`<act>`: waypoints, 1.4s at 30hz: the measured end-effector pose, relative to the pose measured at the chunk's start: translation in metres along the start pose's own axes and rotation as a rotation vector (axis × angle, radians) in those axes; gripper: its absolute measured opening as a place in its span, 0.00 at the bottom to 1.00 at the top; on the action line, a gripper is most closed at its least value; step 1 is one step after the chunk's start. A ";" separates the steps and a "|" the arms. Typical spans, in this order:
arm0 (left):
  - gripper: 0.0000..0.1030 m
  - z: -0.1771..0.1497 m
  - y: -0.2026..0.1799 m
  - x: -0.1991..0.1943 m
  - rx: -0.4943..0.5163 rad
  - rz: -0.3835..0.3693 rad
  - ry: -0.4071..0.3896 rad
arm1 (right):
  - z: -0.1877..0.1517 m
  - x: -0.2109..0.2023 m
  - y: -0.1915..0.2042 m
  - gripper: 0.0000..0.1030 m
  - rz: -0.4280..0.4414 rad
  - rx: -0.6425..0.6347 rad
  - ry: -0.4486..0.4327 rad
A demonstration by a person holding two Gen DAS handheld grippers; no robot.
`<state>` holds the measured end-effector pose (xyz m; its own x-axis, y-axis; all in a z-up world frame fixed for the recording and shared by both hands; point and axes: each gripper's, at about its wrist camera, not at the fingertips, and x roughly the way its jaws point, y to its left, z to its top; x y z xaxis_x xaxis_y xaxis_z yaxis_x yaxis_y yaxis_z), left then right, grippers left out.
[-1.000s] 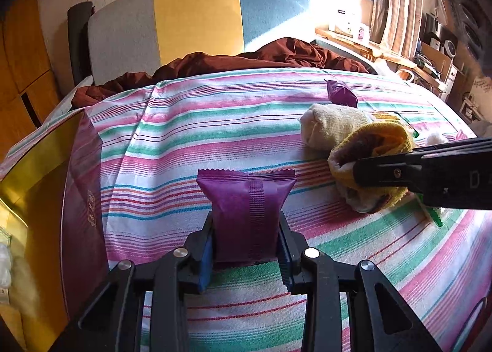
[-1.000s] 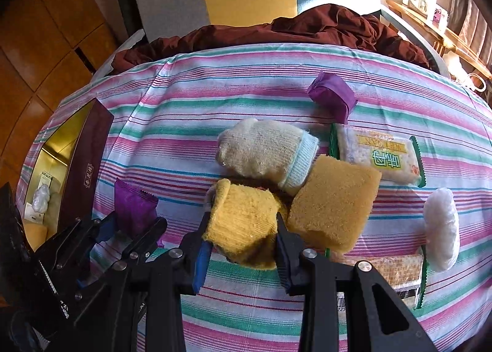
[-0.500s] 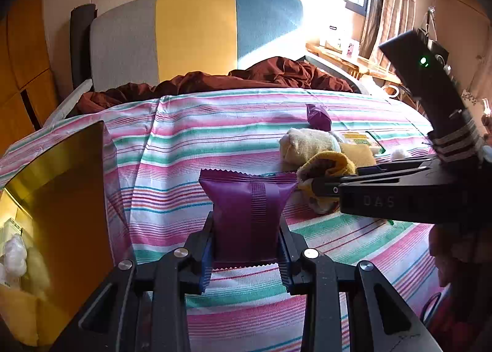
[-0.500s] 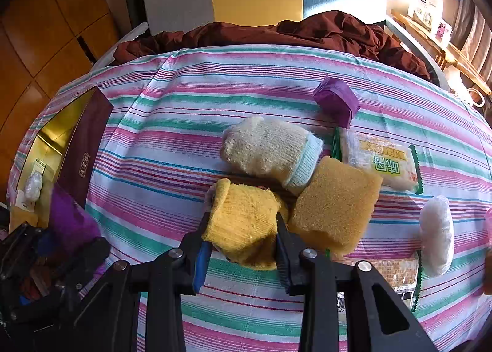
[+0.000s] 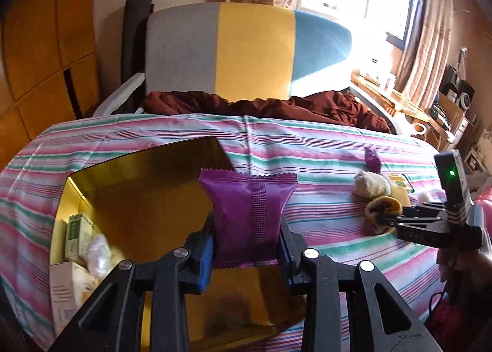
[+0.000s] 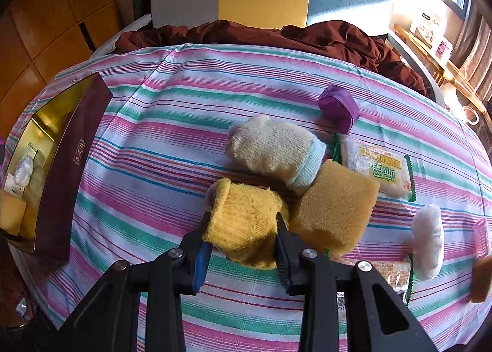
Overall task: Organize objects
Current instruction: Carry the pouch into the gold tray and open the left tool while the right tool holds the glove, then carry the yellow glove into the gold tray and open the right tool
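- Left wrist view: the left gripper (image 5: 246,241) has its jaws pressed in on both sides of a purple snack packet (image 5: 247,216), which stands upright between the pads with its crimped top edge uppermost.
- The packet sits in front of a gold-lined box (image 5: 147,173) lying open on the left side of the striped tablecloth (image 5: 323,149); inside the box, at its near left, lie a small green-and-white carton (image 5: 75,229) and a white wrapped item (image 5: 98,255).
- At the right of this view the right gripper (image 5: 382,219) reaches in, its tips on a yellow rolled sock (image 5: 381,207).
- Right wrist view: the right gripper (image 6: 243,229) is clamped narrowly on the yellow rolled sock (image 6: 246,219), which rests on the cloth.
- Touching the sock on its right is a yellow sponge (image 6: 336,207); just beyond lies a cream rolled sock (image 6: 273,152) with a pale blue cuff.
- Farther off sits a second purple packet (image 6: 338,106), and right of the cream sock a green-edged cracker packet (image 6: 378,170).
- A white puff (image 6: 427,247) lies at the near right.
- The maroon-sided box (image 6: 70,161) stands at the far left of the cloth, well apart from the pile.
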<state>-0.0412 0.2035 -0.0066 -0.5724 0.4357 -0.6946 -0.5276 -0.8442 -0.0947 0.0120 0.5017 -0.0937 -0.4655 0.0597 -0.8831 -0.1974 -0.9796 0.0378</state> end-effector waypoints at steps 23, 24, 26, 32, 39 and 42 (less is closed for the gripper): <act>0.42 0.039 0.198 0.102 -0.202 0.318 0.219 | -0.001 0.005 0.005 0.35 -0.029 -0.023 0.006; 0.43 0.038 0.200 0.103 -0.208 0.325 0.220 | -0.001 0.005 0.005 0.35 -0.029 -0.024 0.006; 0.43 0.035 0.203 0.103 -0.223 0.324 0.223 | -0.001 0.005 0.005 0.35 -0.031 -0.027 0.006; 0.43 0.025 0.201 0.087 -0.246 0.335 0.195 | -0.001 0.005 0.006 0.35 -0.033 -0.030 0.006; 0.43 0.015 0.175 0.039 -0.239 0.313 0.098 | -0.001 0.006 0.007 0.35 -0.041 -0.041 0.005; 0.44 0.009 0.162 0.016 -0.248 0.291 0.060 | -0.002 0.006 0.008 0.35 -0.046 -0.049 0.004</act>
<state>-0.1414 0.0769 -0.0268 -0.6345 0.1543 -0.7574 -0.1771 -0.9828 -0.0520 0.0090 0.4937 -0.0993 -0.4532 0.1037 -0.8854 -0.1754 -0.9842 -0.0255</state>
